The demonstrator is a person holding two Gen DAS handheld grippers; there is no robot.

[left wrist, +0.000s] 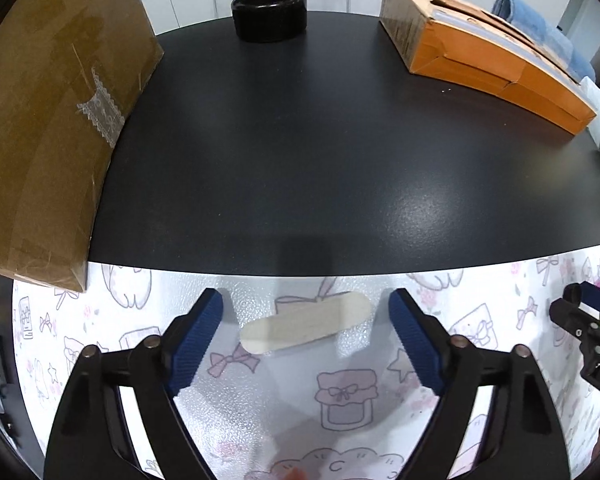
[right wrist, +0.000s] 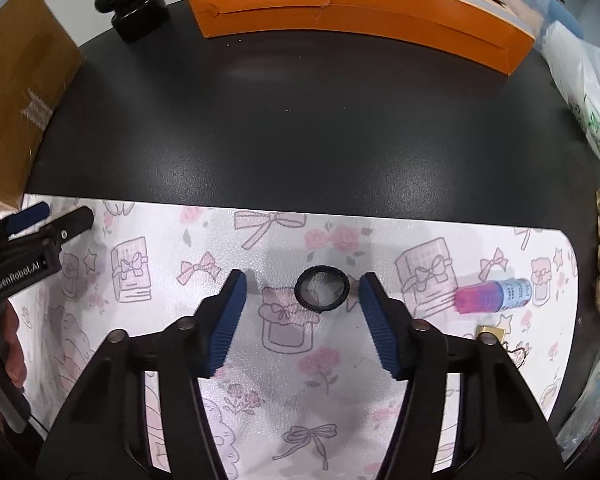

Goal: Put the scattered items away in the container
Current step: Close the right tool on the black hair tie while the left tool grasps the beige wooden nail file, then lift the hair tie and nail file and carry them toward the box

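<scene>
Black and matte, the table (left wrist: 320, 152) runs back to a white wall, with a white plastic mat printed with pink bows, jars and roses (left wrist: 480, 300) laid along its near edge.

From my left wrist view, my left tongs (left wrist: 306, 312) stand wide apart, their blue ribbed pads on either side of a flat pale wooden stick with rounded ends (left wrist: 305, 327). The stick lies slanted on the mat between the pads, touching neither. A brown taped cardboard box (left wrist: 52, 120) sits at the left, its near corner overlapping the mat. A glossy black turned stand (left wrist: 268, 4) rises at the far edge, and an open orange cardboard container (left wrist: 480, 56) lies at the far right of the table, well apart from the stick. Behind it is a folded blue towel (left wrist: 540, 28). My right tongs (left wrist: 580, 304) show at the right edge.

From my right wrist view, my right tongs (right wrist: 302, 294) are also spread apart, flanking a small black ring with a clear centre (right wrist: 321, 289) that lies flat on the mat; the ring sits nearer the right pad but I cannot tell whether it touches. Off to the right lies a small tube with a pink cap and a pale blue label (right wrist: 494, 296), on its side. The orange container spans the far edge. My left tongs (right wrist: 52, 218) appear at the left edge; whether they are apart is unclear here. Crinkled white plastic bags (right wrist: 588, 92) crowd the right side.
</scene>
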